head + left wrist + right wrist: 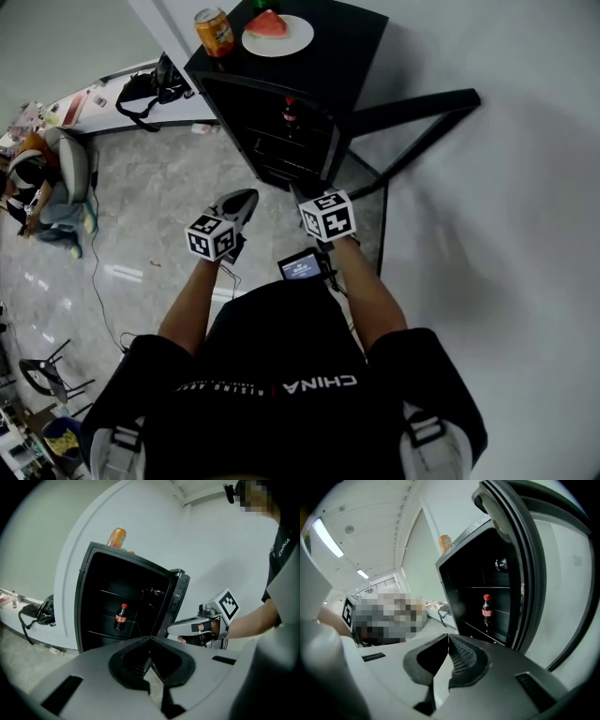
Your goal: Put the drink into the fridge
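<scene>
A cola bottle [290, 114] [121, 617] [487, 610] stands upright on a shelf inside the black fridge [281, 75], whose door [412, 111] [176, 599] [534, 573] is swung open to the right. An orange can [215, 31] [117, 537] [445, 542] stands on the fridge top. My left gripper [244, 200] [150, 638] hangs in front of the open fridge, shut and empty. My right gripper [307, 194] [170, 630] [448, 636] is shut with nothing in it, its tip close to the door's inner edge; whether it touches the door is unclear.
A white plate with a watermelon slice [277, 34] sits beside the can. A black bag [142, 89] lies on a low ledge left of the fridge. A seated person [37, 183] and a chair [42, 375] are at the far left. A wall is on the right.
</scene>
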### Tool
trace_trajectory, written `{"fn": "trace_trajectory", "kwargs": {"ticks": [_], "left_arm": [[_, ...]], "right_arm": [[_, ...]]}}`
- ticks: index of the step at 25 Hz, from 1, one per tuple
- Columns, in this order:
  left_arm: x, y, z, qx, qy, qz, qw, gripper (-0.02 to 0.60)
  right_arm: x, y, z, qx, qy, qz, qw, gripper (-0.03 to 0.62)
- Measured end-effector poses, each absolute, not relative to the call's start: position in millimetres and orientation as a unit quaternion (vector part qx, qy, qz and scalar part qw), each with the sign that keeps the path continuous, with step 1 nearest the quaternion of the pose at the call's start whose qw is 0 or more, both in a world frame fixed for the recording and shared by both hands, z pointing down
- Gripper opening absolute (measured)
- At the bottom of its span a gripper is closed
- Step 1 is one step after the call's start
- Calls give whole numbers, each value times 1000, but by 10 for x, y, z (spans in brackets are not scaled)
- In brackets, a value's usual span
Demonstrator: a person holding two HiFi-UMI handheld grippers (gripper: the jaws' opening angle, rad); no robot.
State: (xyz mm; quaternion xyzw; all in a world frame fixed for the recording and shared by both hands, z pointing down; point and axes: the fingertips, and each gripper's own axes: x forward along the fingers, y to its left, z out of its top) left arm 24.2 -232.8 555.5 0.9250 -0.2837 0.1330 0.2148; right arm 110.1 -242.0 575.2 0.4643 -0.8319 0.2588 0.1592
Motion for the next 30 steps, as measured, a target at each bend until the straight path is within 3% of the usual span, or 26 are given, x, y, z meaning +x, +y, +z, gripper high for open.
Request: {"fn": "trace_trajectory", "kwargs": {"ticks": [21, 30], "left_arm": [[-1218, -342, 6024, 935, -216, 153, 235, 11], [-1126, 58, 6038, 935, -219, 154, 234, 11]], "right_arm": [[-111, -463, 6141, 544, -769, 283, 181, 15], [10, -40, 6097, 541, -771, 271, 198, 15]]}}
